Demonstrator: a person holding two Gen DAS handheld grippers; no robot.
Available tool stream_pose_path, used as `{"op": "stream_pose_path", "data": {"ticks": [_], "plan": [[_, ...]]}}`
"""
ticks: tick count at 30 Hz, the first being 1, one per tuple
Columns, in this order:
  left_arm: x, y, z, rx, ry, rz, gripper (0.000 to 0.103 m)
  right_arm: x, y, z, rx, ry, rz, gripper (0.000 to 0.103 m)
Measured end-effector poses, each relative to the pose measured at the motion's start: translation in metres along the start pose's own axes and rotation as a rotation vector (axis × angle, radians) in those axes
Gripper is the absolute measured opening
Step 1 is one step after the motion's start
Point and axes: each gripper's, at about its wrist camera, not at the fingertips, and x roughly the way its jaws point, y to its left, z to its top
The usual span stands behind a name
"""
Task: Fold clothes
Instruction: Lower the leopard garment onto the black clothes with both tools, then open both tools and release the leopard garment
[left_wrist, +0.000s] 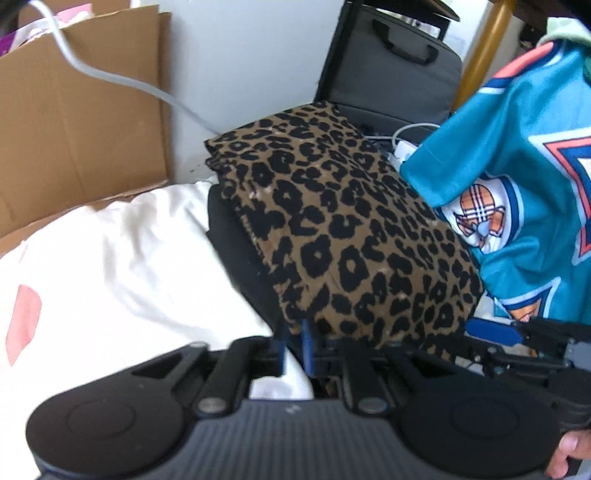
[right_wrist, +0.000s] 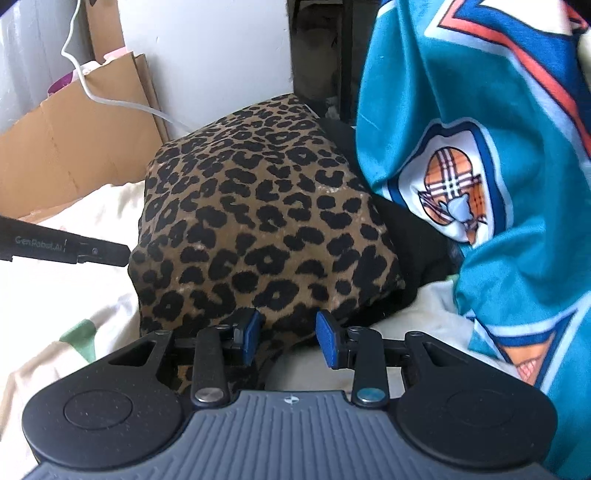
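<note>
Leopard-print brown and black fabric, folded into a thick rectangle (right_wrist: 258, 221), is lying just ahead of the right claw (right_wrist: 286, 338), whose blue pads are standing apart, empty. Left claw (left_wrist: 293, 345) is pinching its near edge, pads narrow.

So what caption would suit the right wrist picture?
Open tongs at the edge of a folded leopard-print garment, teal jersey hanging alongside.
</note>
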Motion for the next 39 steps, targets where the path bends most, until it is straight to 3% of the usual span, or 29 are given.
{"op": "stream_pose_path", "data": {"ticks": [2,3,5,6,7,14,20,28,39], "plan": [[-0.008,-0.002,-0.001,-0.018,0.009,0.021,0.053,-0.007,-0.001,0.002,0.033,0.005,-0.002,0.045],[-0.014,-0.004,-0.001,-0.025,-0.002,0.022,0.058,-0.010,-0.001,0.003,0.049,0.003,0.000,0.052],[-0.026,-0.007,0.000,-0.035,-0.024,0.034,0.076,-0.018,0.001,0.006,0.070,-0.010,0.002,0.070],[-0.033,-0.009,0.001,-0.040,-0.035,0.051,0.088,-0.021,0.002,0.008,0.078,-0.017,0.004,0.084],[-0.038,-0.011,0.001,-0.045,-0.050,0.065,0.093,-0.024,0.004,0.009,0.082,-0.023,0.010,0.095],[-0.059,-0.016,0.008,-0.064,-0.004,0.107,0.102,-0.037,0.013,0.009,0.153,0.000,0.007,0.102],[-0.077,-0.025,0.005,0.029,0.002,0.165,0.102,-0.042,0.018,0.013,0.186,0.023,-0.006,0.102],[-0.112,-0.017,0.011,0.035,0.050,0.200,0.102,-0.051,0.019,0.024,0.247,0.032,-0.018,0.102],[-0.150,-0.017,0.022,0.020,0.089,0.242,0.102,-0.066,0.035,0.039,0.238,0.073,-0.007,0.102]]}}
